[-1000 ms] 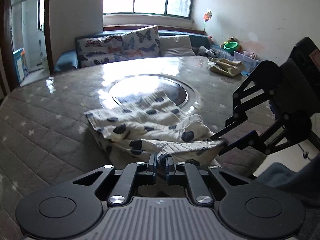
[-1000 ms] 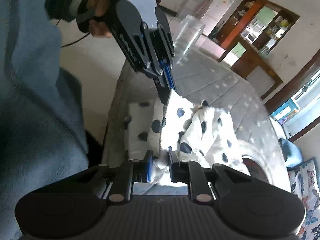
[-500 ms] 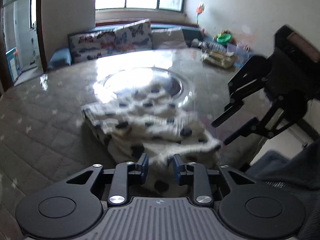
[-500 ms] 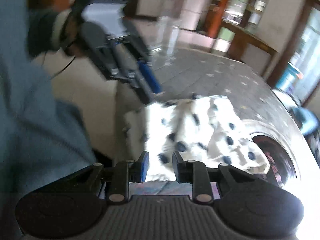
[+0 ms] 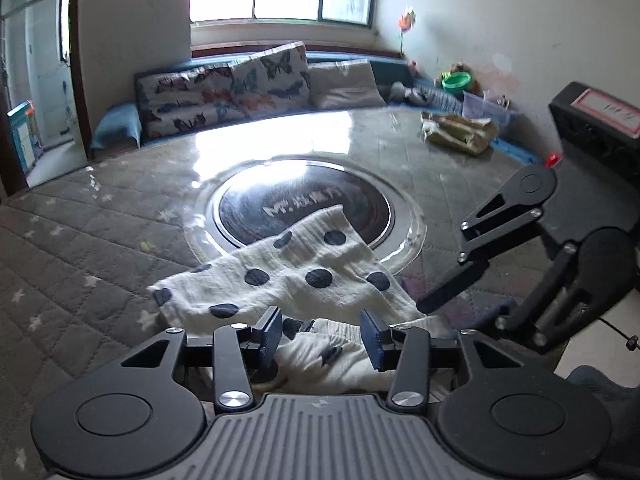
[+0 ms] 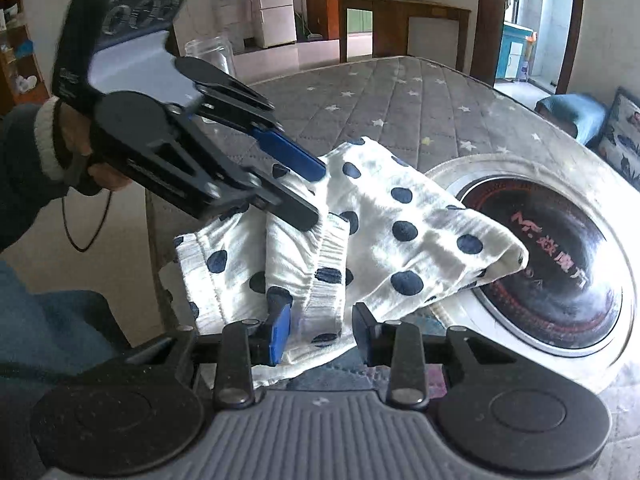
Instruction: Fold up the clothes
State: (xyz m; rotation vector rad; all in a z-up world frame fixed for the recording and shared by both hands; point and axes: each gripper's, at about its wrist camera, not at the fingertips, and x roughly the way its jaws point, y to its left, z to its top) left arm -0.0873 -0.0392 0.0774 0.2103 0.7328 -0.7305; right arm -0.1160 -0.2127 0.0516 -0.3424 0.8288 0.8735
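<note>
A white garment with dark blue dots lies folded at the near edge of a grey quilted table, one end reaching over the round glass centre plate. It also shows in the right wrist view. My left gripper is open, its fingers either side of the garment's elastic edge. My right gripper is open over the same near edge. The right gripper also shows at the right of the left wrist view, and the left gripper shows in the right wrist view.
A folded yellowish cloth lies at the far right of the table. A sofa with butterfly cushions stands behind the table. A clear glass jar stands at the table's far edge. The table edge drops to the floor near my body.
Both grippers were shut on the garment's near edge a second ago; both have opened and let go. The garment now lies flatter and folded on the table.
</note>
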